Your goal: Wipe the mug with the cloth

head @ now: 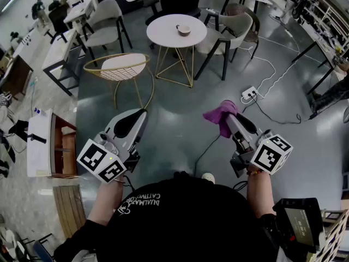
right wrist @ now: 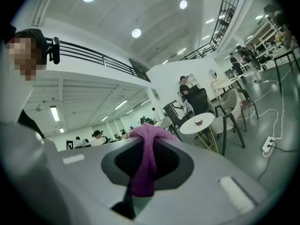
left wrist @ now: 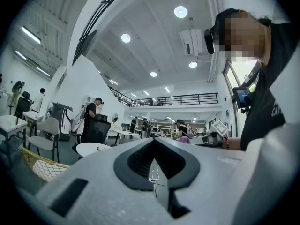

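Observation:
A small brown mug [head: 184, 30] stands on a round white table [head: 163, 34] far ahead of me; the right gripper view shows the mug [right wrist: 198, 121] on the same table [right wrist: 187, 126]. My right gripper [head: 227, 118] is shut on a purple cloth [head: 221, 115], which bunches over the jaw tips and hangs down between the pads [right wrist: 146, 163]. My left gripper [head: 142, 113] is held level at the left, shut with nothing in it; its jaws [left wrist: 153, 142] meet at the tips. Both grippers are in the air, well short of the table.
A yellow wire chair [head: 117, 67] stands left of the table and grey chairs [head: 232, 34] to its right. A power strip [head: 249, 93] with white cable lies on the grey floor. A white cabinet [head: 41, 143] and a wooden crate [head: 68, 206] are at my left. People work at desks behind.

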The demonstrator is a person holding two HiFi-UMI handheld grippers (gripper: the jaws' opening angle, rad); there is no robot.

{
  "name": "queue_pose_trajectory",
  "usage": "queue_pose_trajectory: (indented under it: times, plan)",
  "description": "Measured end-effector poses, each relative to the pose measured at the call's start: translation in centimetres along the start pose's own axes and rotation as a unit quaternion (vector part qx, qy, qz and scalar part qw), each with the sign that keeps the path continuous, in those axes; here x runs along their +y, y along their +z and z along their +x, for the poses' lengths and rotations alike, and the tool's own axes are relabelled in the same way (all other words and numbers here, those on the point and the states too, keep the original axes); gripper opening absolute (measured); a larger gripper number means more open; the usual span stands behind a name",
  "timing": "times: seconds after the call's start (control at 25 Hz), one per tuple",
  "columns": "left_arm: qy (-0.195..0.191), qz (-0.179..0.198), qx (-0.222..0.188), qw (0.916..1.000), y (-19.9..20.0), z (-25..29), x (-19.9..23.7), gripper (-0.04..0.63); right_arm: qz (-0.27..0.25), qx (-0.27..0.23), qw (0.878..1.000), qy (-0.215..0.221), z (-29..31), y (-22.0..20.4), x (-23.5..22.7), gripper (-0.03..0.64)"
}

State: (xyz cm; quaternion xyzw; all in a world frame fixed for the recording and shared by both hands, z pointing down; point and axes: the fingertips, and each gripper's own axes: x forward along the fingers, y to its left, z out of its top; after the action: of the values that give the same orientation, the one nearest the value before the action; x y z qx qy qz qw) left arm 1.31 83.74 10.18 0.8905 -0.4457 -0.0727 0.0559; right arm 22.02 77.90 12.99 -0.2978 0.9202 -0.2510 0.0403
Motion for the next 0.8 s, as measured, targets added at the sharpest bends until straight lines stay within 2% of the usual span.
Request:
queue_pose_trajectory:
  times: [0.6, 0.8]
  plan:
    - [-0.002, 0.018, -0.012, 0.9998, 0.7, -0.4, 0.3, -0.002, -0.015, -0.006, 1.0, 0.004, 1.0, 0.3, 0.2, 0.057]
    - [-0.009, 0.019, -0.001, 0.9998, -0.4, -0.2, 0.4, -0.002, -0.011, -0.009, 1.0, 0.005, 1.7, -0.5, 0.1, 0.057]
